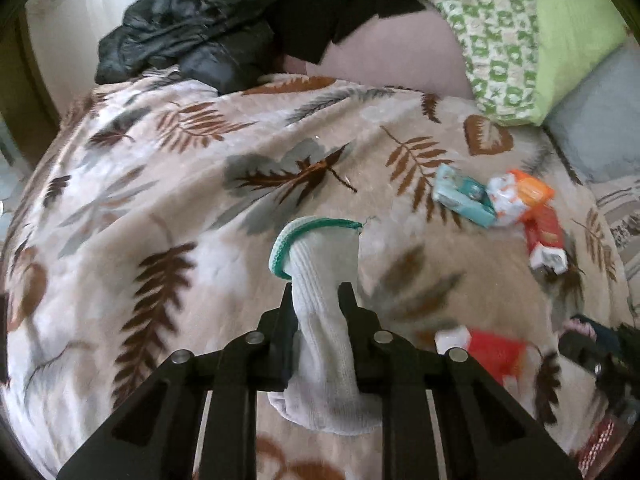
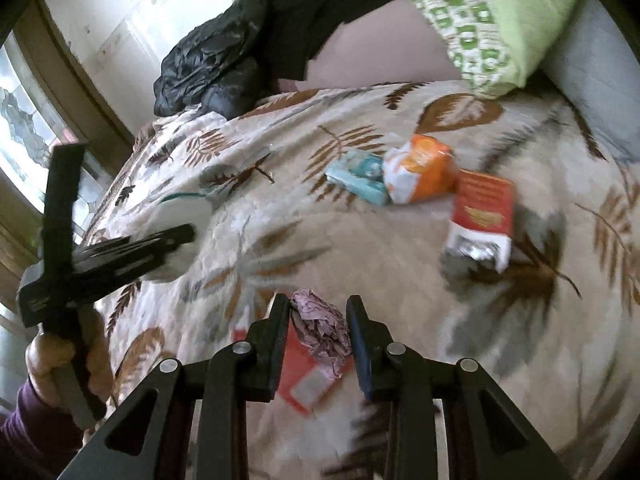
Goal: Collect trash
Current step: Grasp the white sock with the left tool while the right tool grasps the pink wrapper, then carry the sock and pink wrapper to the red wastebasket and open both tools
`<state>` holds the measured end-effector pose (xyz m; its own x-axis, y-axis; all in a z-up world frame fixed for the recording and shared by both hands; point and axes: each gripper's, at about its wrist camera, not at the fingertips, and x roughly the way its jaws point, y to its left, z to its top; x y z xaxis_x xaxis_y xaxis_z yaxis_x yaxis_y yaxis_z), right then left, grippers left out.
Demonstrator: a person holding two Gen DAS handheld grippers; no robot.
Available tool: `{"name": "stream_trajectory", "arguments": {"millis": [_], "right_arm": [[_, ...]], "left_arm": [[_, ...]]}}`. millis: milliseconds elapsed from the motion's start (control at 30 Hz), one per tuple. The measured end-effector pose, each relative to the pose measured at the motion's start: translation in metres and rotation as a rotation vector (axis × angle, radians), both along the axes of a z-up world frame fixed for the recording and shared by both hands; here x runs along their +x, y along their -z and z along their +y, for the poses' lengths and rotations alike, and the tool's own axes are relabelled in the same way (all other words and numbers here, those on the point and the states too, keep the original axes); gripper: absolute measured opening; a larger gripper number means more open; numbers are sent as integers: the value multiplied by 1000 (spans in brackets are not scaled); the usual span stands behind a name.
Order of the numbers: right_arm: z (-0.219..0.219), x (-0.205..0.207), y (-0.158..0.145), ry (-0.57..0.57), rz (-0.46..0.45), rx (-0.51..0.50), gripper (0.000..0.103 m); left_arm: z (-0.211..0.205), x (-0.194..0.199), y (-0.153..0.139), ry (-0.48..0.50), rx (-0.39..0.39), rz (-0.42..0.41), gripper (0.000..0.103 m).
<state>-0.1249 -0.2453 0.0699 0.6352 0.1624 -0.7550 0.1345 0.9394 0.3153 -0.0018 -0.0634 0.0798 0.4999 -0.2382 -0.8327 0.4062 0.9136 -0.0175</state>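
Right now I have both hands full above the bed. My left gripper (image 1: 316,292) is clamped on a white sock (image 1: 320,320) with a green cuff, the fingers squeezing its ribbed middle while the toe hangs below them. My right gripper (image 2: 318,312) is closed on a crumpled pinkish paper wad (image 2: 320,332), pinched between the two pads and lifted clear of the leaf-print blanket (image 2: 280,240).

So I judge this to be the carry step: two items picked, neither yet dropped anywhere (I see no bin or bag in either view, so I cannot say where they go).

Still lying on the blanket are a teal packet (image 2: 356,176), touching an orange-and-white wrapper (image 2: 420,172), with a red-and-white box (image 2: 480,216) just beside that, and a flat red card (image 2: 304,372) directly under my right gripper. A black jacket (image 1: 192,28) and a green pillow (image 1: 520,40) sit at the far end.

Next I need to find the container, keep both grips firm while swinging over, then come back for the remaining litter. The sock may not count as trash at all.
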Motion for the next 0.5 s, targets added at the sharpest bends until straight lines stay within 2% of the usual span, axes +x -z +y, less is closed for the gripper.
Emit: {"name": "stream_trajectory", "arguments": {"millis": [200,333,500], "right_arm": [[-8,-52,-13,57,-28,44,31],[-12,-91,-20,101,-52,32,31],[-20,-130,-29,155,-70,31,31]], "left_arm": [[11,-51,-27,19,8,-33,19],[7,-90,-46,61,8,-91,19],[-8,-128,-62,115,-31,-109,19]]}}
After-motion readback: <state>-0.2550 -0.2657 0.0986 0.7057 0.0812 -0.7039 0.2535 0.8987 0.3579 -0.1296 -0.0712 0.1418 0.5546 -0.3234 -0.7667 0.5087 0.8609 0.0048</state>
